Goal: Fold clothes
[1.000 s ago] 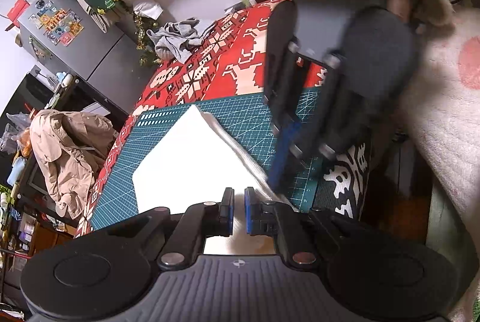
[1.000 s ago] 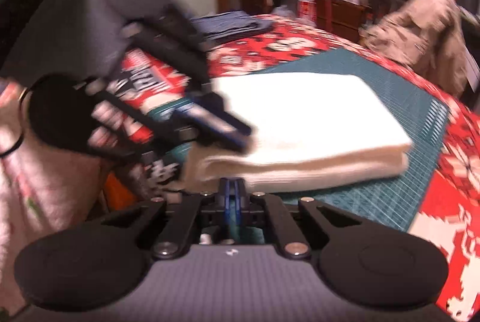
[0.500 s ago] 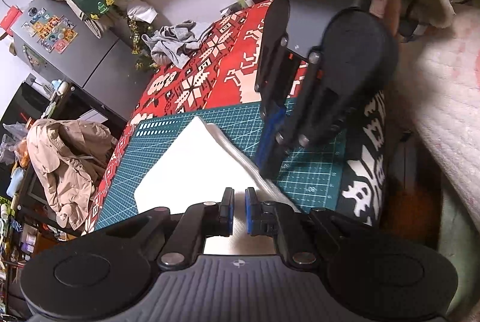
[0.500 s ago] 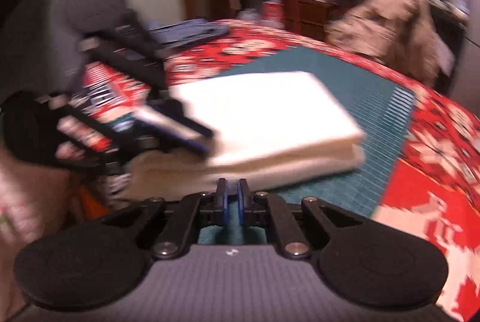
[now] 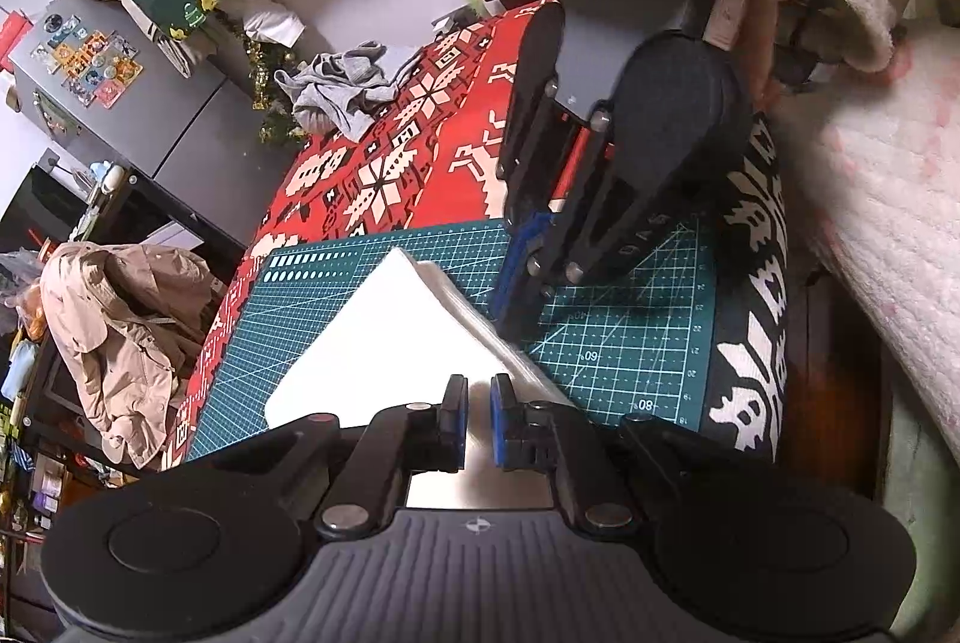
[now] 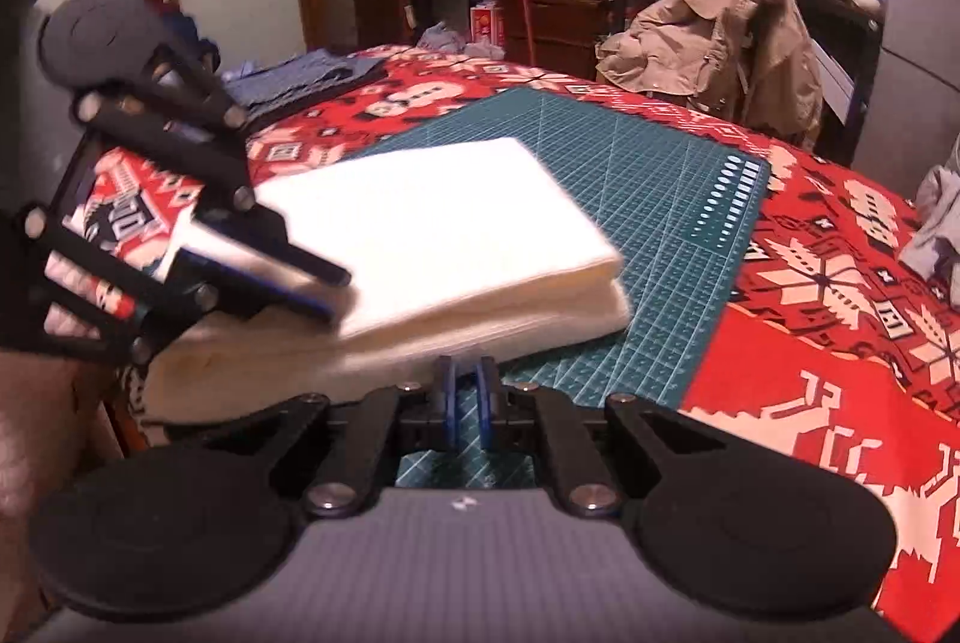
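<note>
Two tools meet over a folded white cloth (image 6: 432, 229) that lies on a green cutting mat (image 6: 660, 223), itself spread on a table under a red patterned cover (image 6: 840, 343).

From the right wrist view, the cloth fills the centre and lower left of the frame as a thick, squared stack of several layers, its folded edge facing the camera. The left tool (image 6: 324, 289) reaches in from the left, its tips over the stack's near left corner; whether it pinches any fabric cannot be told. Its jaws are nearly closed, a thin gap showing. The right tool (image 6: 467, 403), bottom centre, also stands nearly closed with nothing between its jaws, just short of the stack's front edge. Its jaws have just been opening a little.

From the left wrist view, the cloth runs from the centre toward the bottom, and the right tool comes down at its right edge.

Likely soft, light and limp, the cloth would sag and spill its layers if lifted by one corner. Taking both near corners, pinching all layers together, looks safest.

A beige jacket (image 6: 714, 43) hangs at upper right.
</note>
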